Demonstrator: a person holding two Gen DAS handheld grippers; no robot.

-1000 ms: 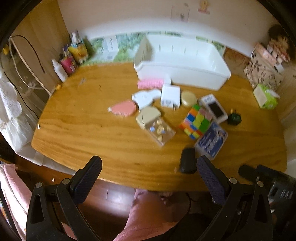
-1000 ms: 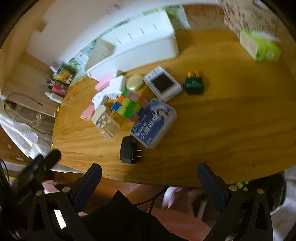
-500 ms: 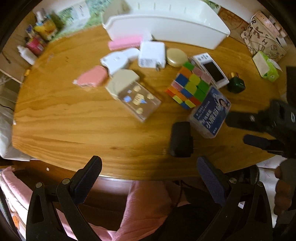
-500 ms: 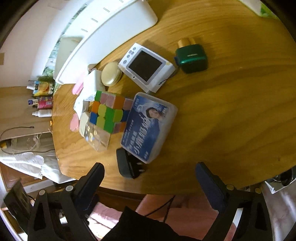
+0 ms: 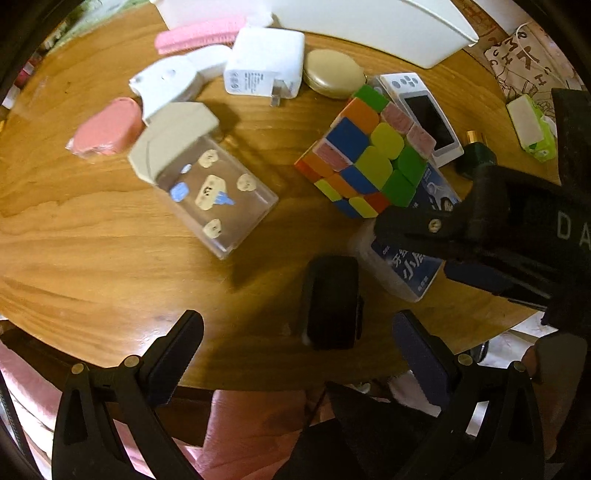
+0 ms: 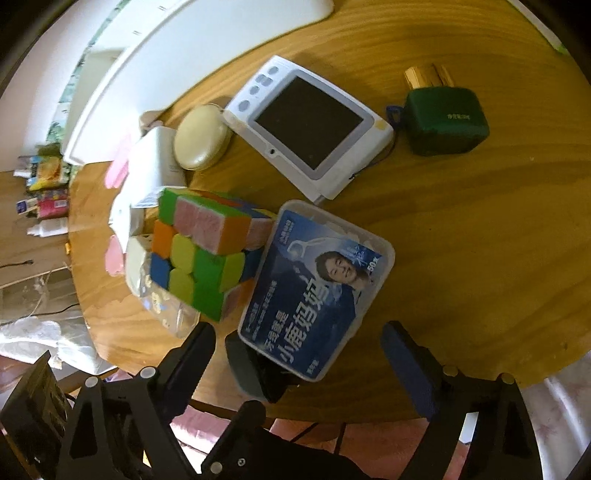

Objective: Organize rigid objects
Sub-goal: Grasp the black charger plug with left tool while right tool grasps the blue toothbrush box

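Several rigid objects lie on the wooden table. A black charger lies just beyond my open, empty left gripper. My right gripper is open with its jaws on either side of a blue-labelled plastic box, not touching it; it also shows over that box in the left wrist view. A colourful puzzle cube sits left of the box. A white screen device, a green plug, a clear case and a white adapter lie around.
A long white bin stands at the back of the table. A pink comb, a pink eraser-like piece and a beige round compact lie near it. A green tissue pack is at the right.
Both grippers have moved forward and down toward the table. The right gripper now straddles the blue-labelled box; the left one is close to the black charger.
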